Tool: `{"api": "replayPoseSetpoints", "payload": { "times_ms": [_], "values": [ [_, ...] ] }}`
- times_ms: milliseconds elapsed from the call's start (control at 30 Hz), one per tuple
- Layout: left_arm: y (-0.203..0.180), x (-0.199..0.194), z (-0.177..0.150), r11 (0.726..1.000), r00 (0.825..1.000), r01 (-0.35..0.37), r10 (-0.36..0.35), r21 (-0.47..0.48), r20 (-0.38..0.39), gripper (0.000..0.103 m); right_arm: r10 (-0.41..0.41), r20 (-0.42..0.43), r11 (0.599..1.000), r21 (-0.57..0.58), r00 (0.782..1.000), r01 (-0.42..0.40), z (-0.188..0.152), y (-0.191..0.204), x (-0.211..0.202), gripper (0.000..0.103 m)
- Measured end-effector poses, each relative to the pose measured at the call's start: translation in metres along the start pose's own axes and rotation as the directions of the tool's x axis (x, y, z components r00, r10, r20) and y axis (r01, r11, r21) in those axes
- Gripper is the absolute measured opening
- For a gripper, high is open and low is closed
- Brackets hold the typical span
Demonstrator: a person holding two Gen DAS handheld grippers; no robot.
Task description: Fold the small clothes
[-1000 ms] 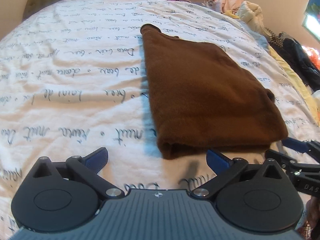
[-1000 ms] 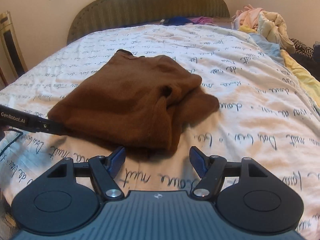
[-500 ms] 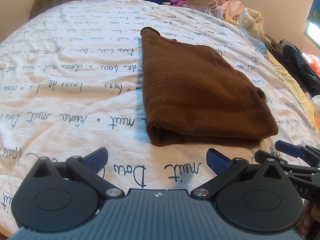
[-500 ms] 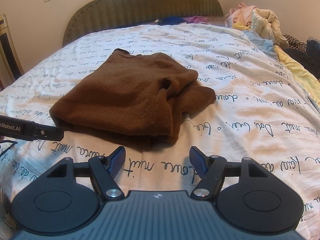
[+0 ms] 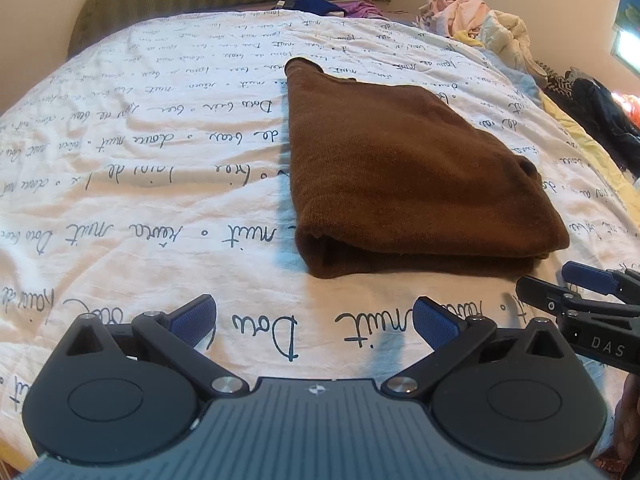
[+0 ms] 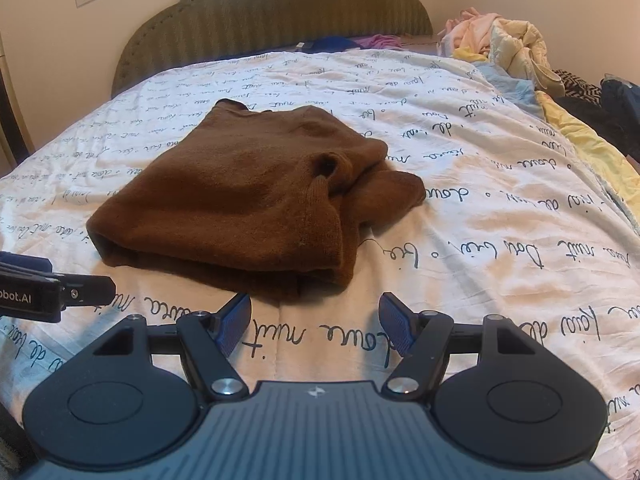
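A brown knit garment (image 5: 400,176) lies folded into a rough rectangle on the white bedspread with handwriting print (image 5: 140,184). In the right wrist view the garment (image 6: 248,200) shows a bunched collar and a flap sticking out on its right. My left gripper (image 5: 314,320) is open and empty, hovering over the bedspread just short of the garment's near edge. My right gripper (image 6: 314,322) is open and empty, close to the garment's near right corner. The right gripper also shows at the left wrist view's right edge (image 5: 576,292), and the left gripper at the right wrist view's left edge (image 6: 60,292).
A green padded headboard (image 6: 280,12) stands at the far end. A pile of loose clothes (image 6: 508,48) lies at the bed's far right, with dark clothes (image 5: 604,120) along the right side. Blue and purple items (image 5: 320,6) lie by the headboard.
Both grippers have drawn back from the garment toward the foot of the bed, so it sits farther off in both views. The garment has not moved.
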State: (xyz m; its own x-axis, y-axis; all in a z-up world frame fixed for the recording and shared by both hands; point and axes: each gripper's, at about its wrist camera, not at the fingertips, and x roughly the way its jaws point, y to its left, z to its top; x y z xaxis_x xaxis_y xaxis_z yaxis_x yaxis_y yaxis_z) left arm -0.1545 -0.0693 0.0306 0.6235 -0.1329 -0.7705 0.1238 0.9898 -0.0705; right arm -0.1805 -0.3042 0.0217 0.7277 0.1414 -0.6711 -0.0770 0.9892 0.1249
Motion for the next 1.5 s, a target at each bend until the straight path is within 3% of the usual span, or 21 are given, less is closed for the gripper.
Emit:
{"api": "replayPoseSetpoints", "payload": {
  "times_ms": [233, 300, 467, 767, 967, 1500],
  "values": [
    [0.003, 0.016, -0.008, 0.999, 0.999, -0.035, 0.035, 0.004, 0.038, 0.103, -0.013, -0.006, 0.999, 0.031, 1.0, 0.013, -0.001, 0.001, 0.015, 0.071],
    [0.002, 0.019, -0.01, 0.998, 0.997, -0.053, 0.052, 0.014, 0.059, 0.103, -0.01, 0.0, 0.999, 0.038, 1.0, 0.01, -0.002, 0.001, 0.02, 0.08],
    [0.004, 0.022, -0.011, 0.998, 0.994, -0.056, 0.055, 0.009, 0.089, 0.103, -0.032, 0.022, 0.999, 0.005, 0.999, 0.032, -0.008, 0.007, 0.026, 0.084],
    [0.0, 0.028, -0.013, 0.996, 0.988, -0.092, 0.09, 0.012, 0.128, 0.103, -0.041, 0.049, 0.999, 0.009, 0.998, 0.041, -0.013, 0.008, 0.026, 0.085],
    [0.005, 0.026, -0.014, 0.998, 0.988, -0.065, 0.065, -0.002, 0.139, 0.103, -0.042, 0.046, 0.999, 0.008, 0.998, 0.042, -0.012, 0.008, 0.027, 0.087],
    [0.0, 0.03, -0.018, 0.996, 0.982, -0.083, 0.078, 0.024, 0.174, 0.103, -0.047, 0.043, 0.999, 0.013, 0.998, 0.046, -0.013, 0.008, 0.03, 0.092]
  ]
}}
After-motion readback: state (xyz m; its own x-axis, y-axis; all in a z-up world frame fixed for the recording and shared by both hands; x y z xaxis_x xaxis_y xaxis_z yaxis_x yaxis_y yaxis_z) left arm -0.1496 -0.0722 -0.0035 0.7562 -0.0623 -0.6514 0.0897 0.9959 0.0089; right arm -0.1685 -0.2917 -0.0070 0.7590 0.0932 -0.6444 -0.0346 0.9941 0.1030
